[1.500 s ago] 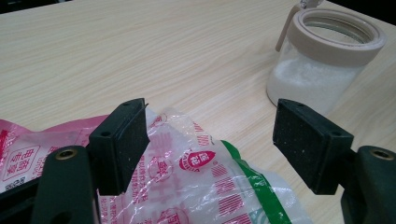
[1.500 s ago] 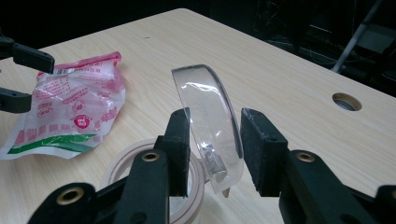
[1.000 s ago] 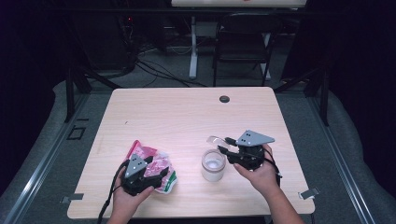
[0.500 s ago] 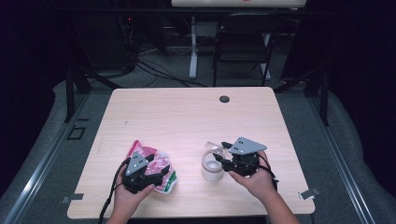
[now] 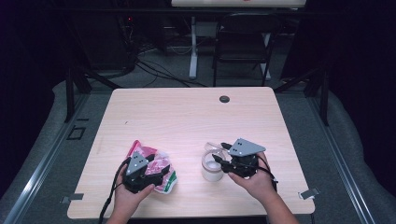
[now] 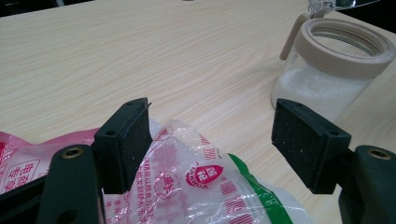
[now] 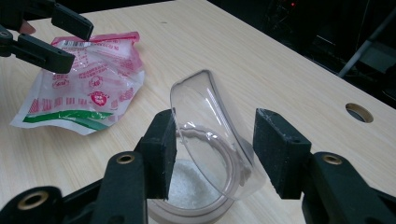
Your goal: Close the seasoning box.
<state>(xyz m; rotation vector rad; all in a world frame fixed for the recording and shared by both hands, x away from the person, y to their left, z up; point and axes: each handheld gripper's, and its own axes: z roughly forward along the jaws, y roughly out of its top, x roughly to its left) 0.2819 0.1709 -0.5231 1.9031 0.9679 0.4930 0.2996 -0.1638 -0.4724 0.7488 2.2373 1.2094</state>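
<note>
The right gripper [image 7: 212,154], jaws just opened around the jar's [image 5: 211,169] flipped-up clear lid [image 7: 212,135] without pressing it (likely letting go), leaves the mouth clear, while the left gripper [image 6: 212,140] gapes over the bag [image 6: 196,191] beside it.

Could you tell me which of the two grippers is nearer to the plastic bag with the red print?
The left. The left gripper hangs directly over the bag, its open jaws around the bag's edge, while the right gripper is off to the side at the jar.

Plastic bag [image 6: 205,191] cut off at bottom edge — its small print too blurred to read
</note>
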